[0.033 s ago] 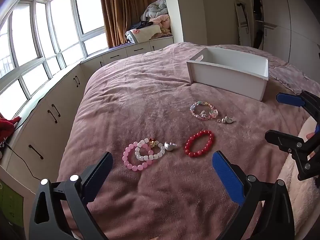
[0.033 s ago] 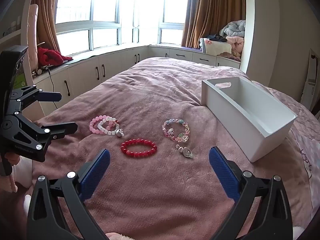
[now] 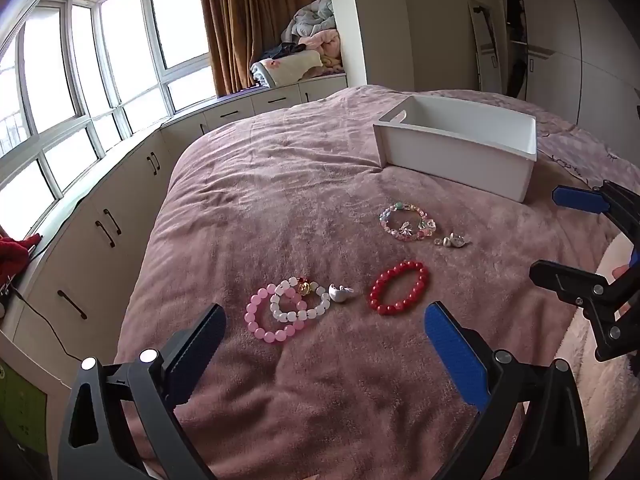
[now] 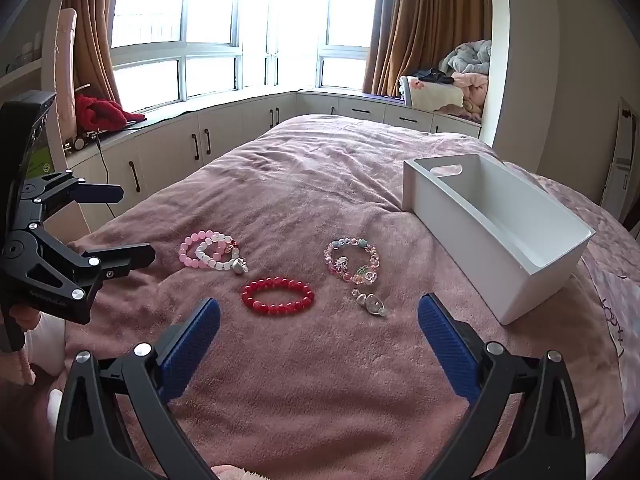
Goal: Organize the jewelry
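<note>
On the pink blanket (image 3: 280, 200) lie a pink bead bracelet (image 3: 260, 320) overlapped by a white bead bracelet (image 3: 304, 314), with a silver charm (image 3: 340, 292) beside them. A red bead bracelet (image 3: 398, 288) lies to their right. Farther off are a multicoloured bracelet (image 3: 406, 222) and small silver pieces (image 3: 452, 241). An empty white box (image 3: 456, 160) stands behind. My left gripper (image 3: 324, 316) hovers open just short of the pink and white bracelets. My right gripper (image 4: 319, 310) hovers open short of the red bracelet (image 4: 277, 296). Neither holds anything.
Each gripper shows in the other's view: the right gripper (image 3: 550, 234) at the right edge, the left gripper (image 4: 134, 224) at the left. Low white cabinets (image 4: 240, 132) under the windows run along the bed's far side. A white fluffy cover (image 3: 592, 360) lies at the bed's near right.
</note>
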Demonstrator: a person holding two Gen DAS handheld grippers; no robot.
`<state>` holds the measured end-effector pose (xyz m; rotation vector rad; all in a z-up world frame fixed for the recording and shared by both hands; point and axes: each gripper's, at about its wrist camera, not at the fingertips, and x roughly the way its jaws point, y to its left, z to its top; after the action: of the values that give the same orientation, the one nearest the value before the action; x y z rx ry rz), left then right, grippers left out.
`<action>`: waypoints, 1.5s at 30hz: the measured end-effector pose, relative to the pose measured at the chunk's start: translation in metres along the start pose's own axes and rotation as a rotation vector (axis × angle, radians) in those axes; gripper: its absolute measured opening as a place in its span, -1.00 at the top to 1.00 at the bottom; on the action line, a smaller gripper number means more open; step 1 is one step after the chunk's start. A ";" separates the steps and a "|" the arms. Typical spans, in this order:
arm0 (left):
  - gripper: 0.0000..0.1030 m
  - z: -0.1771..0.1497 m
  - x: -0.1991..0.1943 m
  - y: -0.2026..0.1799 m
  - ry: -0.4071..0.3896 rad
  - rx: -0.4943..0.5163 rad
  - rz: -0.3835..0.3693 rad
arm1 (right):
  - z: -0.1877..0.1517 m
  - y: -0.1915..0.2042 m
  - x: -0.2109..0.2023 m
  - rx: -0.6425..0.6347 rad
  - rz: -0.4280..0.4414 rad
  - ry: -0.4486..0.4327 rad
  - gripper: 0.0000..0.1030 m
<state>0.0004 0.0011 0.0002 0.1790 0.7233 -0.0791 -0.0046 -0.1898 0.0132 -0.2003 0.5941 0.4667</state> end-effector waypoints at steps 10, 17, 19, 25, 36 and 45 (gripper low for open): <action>-0.95 0.001 -0.003 -0.004 -0.003 0.012 0.008 | 0.000 0.000 -0.001 0.002 0.000 -0.002 -0.91; -0.95 -0.003 -0.001 -0.007 -0.009 0.017 0.001 | 0.000 0.000 0.000 0.001 0.000 -0.002 -0.91; -0.96 -0.001 0.000 -0.005 -0.007 0.022 -0.001 | -0.001 0.000 0.001 0.002 0.000 -0.002 -0.91; -0.95 -0.003 0.001 -0.003 -0.008 0.015 -0.005 | -0.001 0.001 0.001 0.000 -0.001 -0.002 -0.91; -0.96 0.000 0.001 -0.005 -0.008 0.019 0.000 | -0.001 0.001 0.000 0.000 -0.002 -0.002 -0.91; -0.95 0.002 0.000 -0.005 -0.009 0.021 -0.003 | -0.001 0.001 -0.001 0.002 -0.002 -0.005 -0.91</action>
<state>0.0007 -0.0038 0.0012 0.1973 0.7137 -0.0898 -0.0061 -0.1895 0.0127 -0.1981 0.5896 0.4643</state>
